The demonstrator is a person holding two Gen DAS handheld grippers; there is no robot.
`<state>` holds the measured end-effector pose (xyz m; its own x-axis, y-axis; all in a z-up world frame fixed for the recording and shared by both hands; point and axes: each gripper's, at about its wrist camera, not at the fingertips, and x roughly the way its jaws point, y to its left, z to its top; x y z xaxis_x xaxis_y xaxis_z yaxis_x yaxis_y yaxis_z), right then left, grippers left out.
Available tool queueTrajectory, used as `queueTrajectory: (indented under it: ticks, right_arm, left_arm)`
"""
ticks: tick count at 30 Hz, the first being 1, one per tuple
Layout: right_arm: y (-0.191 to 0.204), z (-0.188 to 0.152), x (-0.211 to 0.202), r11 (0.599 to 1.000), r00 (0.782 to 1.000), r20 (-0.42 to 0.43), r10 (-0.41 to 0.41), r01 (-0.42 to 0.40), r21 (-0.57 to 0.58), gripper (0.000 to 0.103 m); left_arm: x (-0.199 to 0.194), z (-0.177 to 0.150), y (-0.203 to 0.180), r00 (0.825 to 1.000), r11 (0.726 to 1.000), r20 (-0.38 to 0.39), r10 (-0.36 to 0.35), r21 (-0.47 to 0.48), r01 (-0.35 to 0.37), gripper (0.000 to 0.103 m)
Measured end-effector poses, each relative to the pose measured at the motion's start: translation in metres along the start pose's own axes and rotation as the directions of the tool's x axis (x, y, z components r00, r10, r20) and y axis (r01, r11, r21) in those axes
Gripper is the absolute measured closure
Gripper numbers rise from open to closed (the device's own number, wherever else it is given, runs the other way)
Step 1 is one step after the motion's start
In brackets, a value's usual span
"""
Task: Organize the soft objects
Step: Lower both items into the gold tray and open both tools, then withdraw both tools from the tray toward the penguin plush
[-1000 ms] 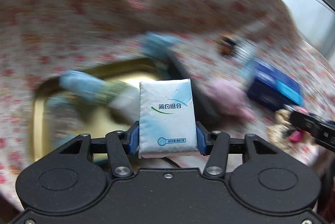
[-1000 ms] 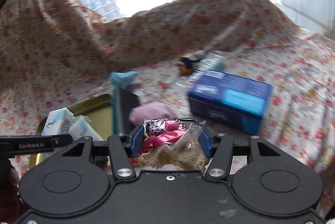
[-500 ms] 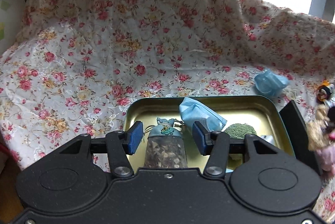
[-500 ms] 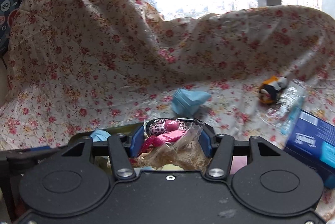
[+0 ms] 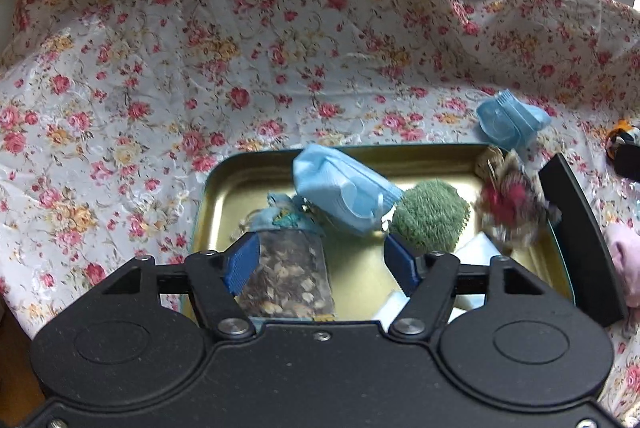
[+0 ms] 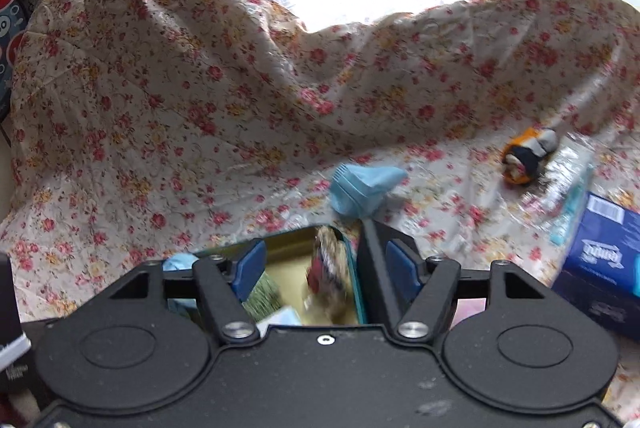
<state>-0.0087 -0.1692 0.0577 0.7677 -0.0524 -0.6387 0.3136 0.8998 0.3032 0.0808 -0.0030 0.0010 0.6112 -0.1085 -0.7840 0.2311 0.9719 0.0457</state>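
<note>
A gold metal tin (image 5: 352,155) lies on the floral cloth. In it are a blue face mask (image 5: 340,191), a green fuzzy ball (image 5: 430,216), a sachet of dried flowers (image 5: 290,268), white tissue packs (image 5: 476,248) and a blurred clear bag with pink and leopard items (image 5: 512,203) at its right side. My left gripper (image 5: 320,262) is open above the tin, its left pad beside the sachet. My right gripper (image 6: 324,268) is open and empty above the tin's right end (image 6: 352,268), with the blurred bag (image 6: 328,268) below it.
The tin's black lid (image 5: 580,240) stands at its right side. A second blue mask (image 6: 360,187) lies on the cloth behind the tin. A pink soft item (image 5: 624,260), an orange-and-black toy (image 6: 528,155), a clear packet (image 6: 568,179) and a dark blue tissue box (image 6: 600,256) lie to the right.
My left gripper let go of the white tissue pack over the tin and stands open. My right gripper opened and the clear bag dropped into the tin's right side.
</note>
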Motion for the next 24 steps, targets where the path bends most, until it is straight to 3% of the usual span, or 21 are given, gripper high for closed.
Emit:
queueTrajectory:
  ticks: [7, 14, 24]
  right_arm:
    - [-0.016, -0.025, -0.028, 0.999, 0.999, 0.006, -0.05, 0.05, -0.008, 0.037]
    - [-0.049, -0.045, -0.06, 0.992, 0.994, 0.023, -0.109, 0.108, 0.059, 0.037]
    - [-0.125, -0.079, -0.107, 0.945, 0.963, 0.027, -0.267, 0.256, 0.202, 0.037]
  left_arm:
    - [-0.005, -0.012, -0.014, 1.0, 0.999, -0.017, -0.021, 0.036, 0.022, 0.03]
    - [-0.018, -0.023, -0.036, 0.998, 0.995, -0.027, -0.058, 0.084, 0.06, 0.028]
    - [-0.04, -0.039, -0.085, 0.993, 0.976, -0.024, -0.115, 0.185, 0.117, 0.025]
